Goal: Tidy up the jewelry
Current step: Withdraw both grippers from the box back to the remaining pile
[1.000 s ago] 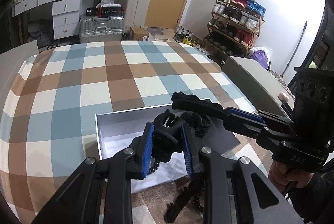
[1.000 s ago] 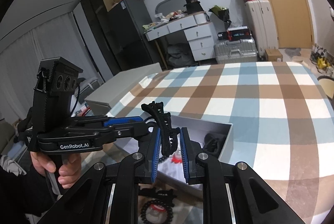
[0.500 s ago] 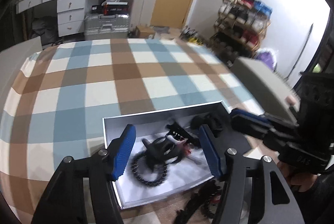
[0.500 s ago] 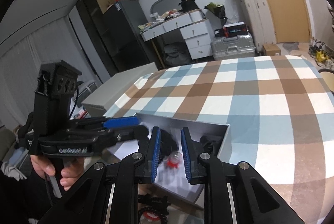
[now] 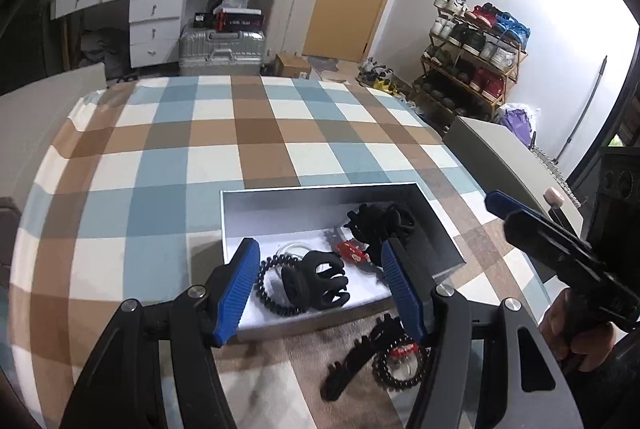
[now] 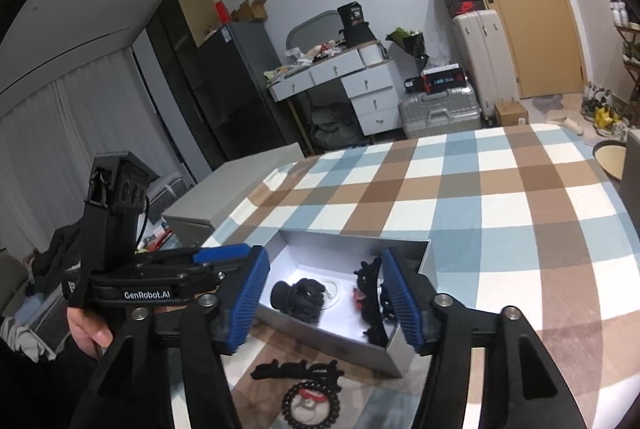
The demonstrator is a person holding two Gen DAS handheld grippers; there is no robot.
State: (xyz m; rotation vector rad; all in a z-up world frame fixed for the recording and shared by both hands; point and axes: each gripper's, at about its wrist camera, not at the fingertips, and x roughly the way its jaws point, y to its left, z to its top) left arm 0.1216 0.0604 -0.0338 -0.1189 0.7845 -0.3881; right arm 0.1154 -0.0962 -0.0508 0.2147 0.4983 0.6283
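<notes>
Both grippers sit over the near edge of the box (image 5: 320,191), which rests on the checked cloth (image 5: 168,165). Left gripper (image 5: 320,283): jaws spread, nothing between the pads, they have just been opening. The black claw clip (image 5: 316,285) lies loose on the box floor right under it, partly on top of a black bead bracelet (image 5: 267,283). Right gripper (image 6: 322,299): jaws also apart and empty, just been opening too. From the right wrist view the same clip (image 6: 298,295) sits on the left of the box floor, and a long black toothed clip (image 6: 370,299) lies along the right wall (close to the right pad, contact hard to call). Also in the box: a dark bundle (image 5: 380,225) at the far right, a small red piece (image 5: 352,251) and a clear ring (image 5: 294,249). Outside the box, on the cloth at its near side: a second bead bracelet (image 6: 312,403) with a red bit inside, and a black comb-like clip (image 6: 298,369) touching it. Right gripper body shows at the right edge of the left view, held by a hand (image 5: 576,337); the left one's hand (image 6: 88,327) shows in the right view.
</notes>
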